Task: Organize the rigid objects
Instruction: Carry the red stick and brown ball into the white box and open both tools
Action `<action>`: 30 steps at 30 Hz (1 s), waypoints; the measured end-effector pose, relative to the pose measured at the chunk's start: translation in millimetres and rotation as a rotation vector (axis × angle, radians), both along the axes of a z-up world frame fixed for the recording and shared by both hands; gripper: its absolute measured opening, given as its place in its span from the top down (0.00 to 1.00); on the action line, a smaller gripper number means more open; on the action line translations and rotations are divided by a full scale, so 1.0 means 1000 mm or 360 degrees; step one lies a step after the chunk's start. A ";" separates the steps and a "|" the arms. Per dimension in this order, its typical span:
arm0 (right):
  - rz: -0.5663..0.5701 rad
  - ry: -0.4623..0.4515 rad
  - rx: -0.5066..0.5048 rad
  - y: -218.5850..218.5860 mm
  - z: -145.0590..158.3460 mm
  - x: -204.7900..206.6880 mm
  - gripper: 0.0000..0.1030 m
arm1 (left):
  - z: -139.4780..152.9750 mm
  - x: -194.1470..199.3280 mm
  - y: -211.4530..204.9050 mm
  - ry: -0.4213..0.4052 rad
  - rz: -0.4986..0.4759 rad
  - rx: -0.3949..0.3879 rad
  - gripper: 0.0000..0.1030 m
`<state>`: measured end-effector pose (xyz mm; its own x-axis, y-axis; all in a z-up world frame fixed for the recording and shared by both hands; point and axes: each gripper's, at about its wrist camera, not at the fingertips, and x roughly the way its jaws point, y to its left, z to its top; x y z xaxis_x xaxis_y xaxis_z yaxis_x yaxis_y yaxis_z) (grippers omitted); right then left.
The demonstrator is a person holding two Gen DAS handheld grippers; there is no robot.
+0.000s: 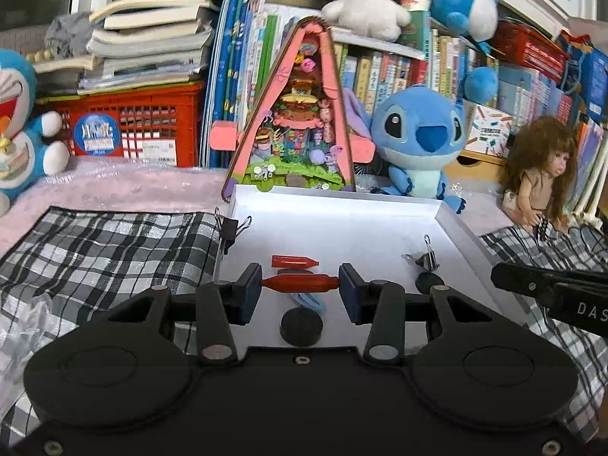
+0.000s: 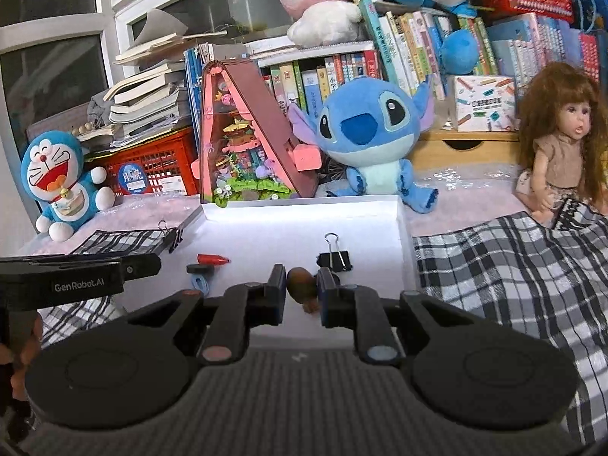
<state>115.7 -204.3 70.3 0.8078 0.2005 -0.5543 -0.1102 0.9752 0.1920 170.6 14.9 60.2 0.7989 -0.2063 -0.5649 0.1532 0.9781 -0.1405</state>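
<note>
We're right over the white tray, and everything gets placed off that. Nearest us, the left gripper has its blue pads pinched on the two ends of a red crayon-shaped piece, lifted crosswise above the tray's near half. Just under it, on the tray floor, a black disc and a blue loop peeking out beside it. A little farther in lies a second red piece, resting flat near the tray's middle. Over on the other side, the right gripper is squeezed tight on a small brown object, held above the tray's near edge; what that object is we cannot tell. Behind it, a black binder clip stands on the tray floor, and another binder clip grips the tray's left wall where the plaid cloth meets it. Beyond the tray's far wall stand the pink triangular playhouse and the blue plush, with the long-haired doll off past the far right corner.
</note>
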 end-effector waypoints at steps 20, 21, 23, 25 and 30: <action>-0.0127 0.0336 0.0138 -0.009 -0.018 0.116 0.79 | -0.015 0.102 -0.016 0.0210 0.0082 0.0042 0.59; -0.0134 0.0339 0.0126 -0.007 -0.020 0.119 0.79 | -0.017 0.104 -0.016 0.0209 0.0089 0.0044 0.59; -0.0141 0.0339 0.0107 -0.005 -0.023 0.125 0.79 | -0.021 0.109 -0.017 0.0221 0.0094 0.0043 0.59; -0.0140 0.0329 0.0103 -0.002 -0.026 0.131 0.79 | -0.023 0.113 -0.017 0.0232 0.0098 0.0048 0.59; -0.0160 0.0327 0.0060 0.003 -0.031 0.144 0.79 | -0.030 0.121 -0.021 0.0233 0.0110 0.0072 0.59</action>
